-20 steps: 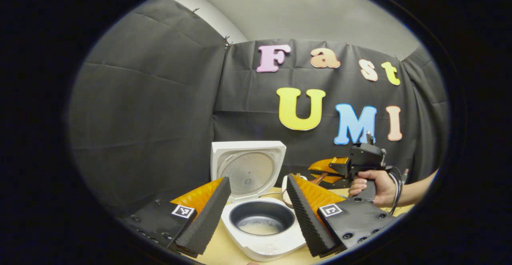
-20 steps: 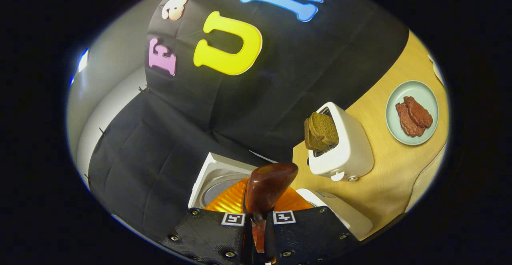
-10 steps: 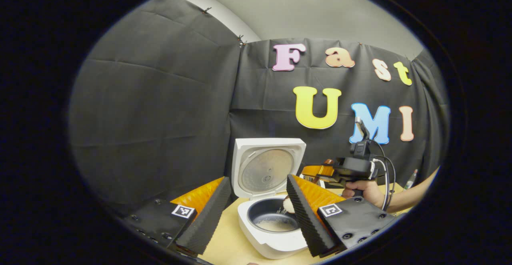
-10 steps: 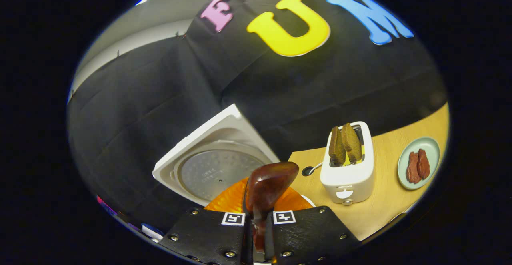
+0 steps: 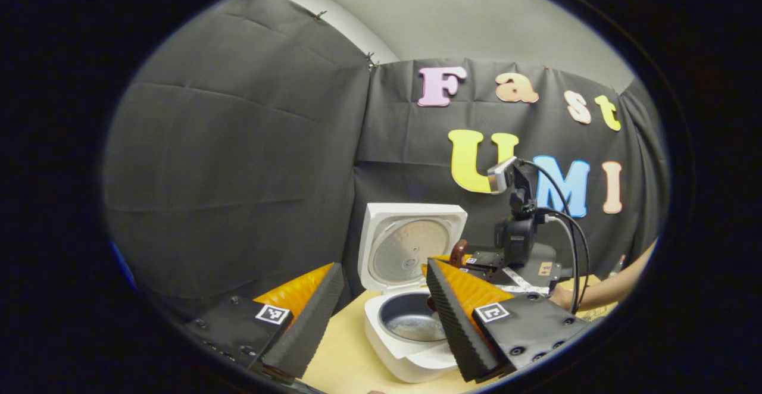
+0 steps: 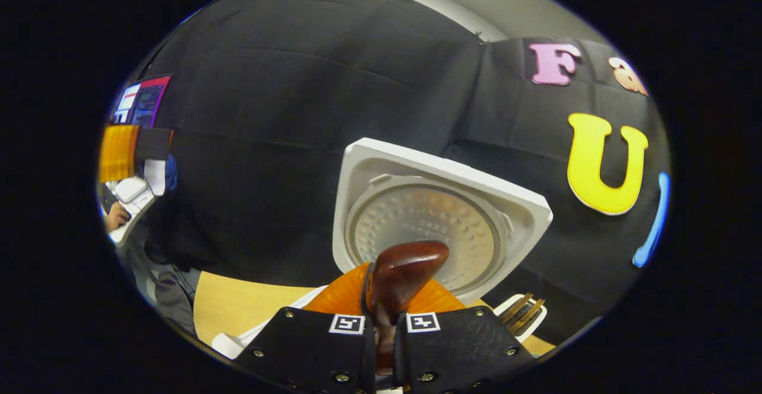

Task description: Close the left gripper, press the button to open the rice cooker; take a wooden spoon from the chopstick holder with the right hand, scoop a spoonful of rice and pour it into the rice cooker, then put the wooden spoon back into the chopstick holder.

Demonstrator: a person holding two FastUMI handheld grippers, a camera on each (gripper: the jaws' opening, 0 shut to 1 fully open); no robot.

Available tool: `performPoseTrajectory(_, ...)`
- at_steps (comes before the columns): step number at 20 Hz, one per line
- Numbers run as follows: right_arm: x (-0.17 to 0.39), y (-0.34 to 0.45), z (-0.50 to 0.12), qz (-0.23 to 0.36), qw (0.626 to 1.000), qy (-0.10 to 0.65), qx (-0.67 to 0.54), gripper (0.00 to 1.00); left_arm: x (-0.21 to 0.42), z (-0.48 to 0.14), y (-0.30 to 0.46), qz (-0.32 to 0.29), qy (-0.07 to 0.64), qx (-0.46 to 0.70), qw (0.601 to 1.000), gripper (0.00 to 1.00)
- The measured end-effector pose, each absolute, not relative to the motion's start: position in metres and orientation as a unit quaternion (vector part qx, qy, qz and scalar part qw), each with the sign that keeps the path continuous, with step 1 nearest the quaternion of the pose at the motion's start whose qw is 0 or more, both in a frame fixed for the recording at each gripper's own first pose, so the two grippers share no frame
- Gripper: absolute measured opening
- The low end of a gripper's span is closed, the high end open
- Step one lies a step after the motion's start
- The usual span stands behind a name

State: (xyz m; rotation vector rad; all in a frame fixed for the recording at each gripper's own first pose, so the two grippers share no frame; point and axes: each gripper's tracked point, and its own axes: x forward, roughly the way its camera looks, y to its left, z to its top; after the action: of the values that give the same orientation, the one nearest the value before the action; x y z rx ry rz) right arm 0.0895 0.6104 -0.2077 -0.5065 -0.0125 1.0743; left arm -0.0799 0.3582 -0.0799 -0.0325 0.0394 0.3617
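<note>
Right gripper view: fingers [image 6: 381,346] clenched on the spoon [image 6: 405,272] before the cooker [image 6: 440,221] lid; left gripper [image 5: 381,322] released, pot between its fingers. Over-tilting may spill rice onto the bench [image 5: 342,358]

The spoon [image 6: 405,269] looked like glossy dark wood; the cooker [image 5: 411,346] was smooth white plastic, its inner lid [image 6: 422,233] dull dimpled metal.
</note>
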Motion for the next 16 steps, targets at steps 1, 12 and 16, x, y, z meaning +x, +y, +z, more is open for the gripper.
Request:
performPoseTrajectory(1, 0.088, 0.611, -0.208, 0.507, 0.828, -0.008, -0.239, 0.11, -0.081, -0.08, 0.359, 0.181, 0.02, -0.016, 0.983, 0.96)
performPoseTrajectory(12, 0.14, 0.542, -0.155, 0.389, 0.888, 0.159, 0.187, 0.11, -0.097, -0.072, 0.35, 0.172, 0.01, -0.018, 0.985, 0.98)
performPoseTrajectory(16, 0.155, 0.502, -0.147, 0.355, 0.853, 0.2, 0.325, 0.11, -0.096, -0.073, 0.332, 0.151, 0.011, -0.011, 0.988, 0.99)
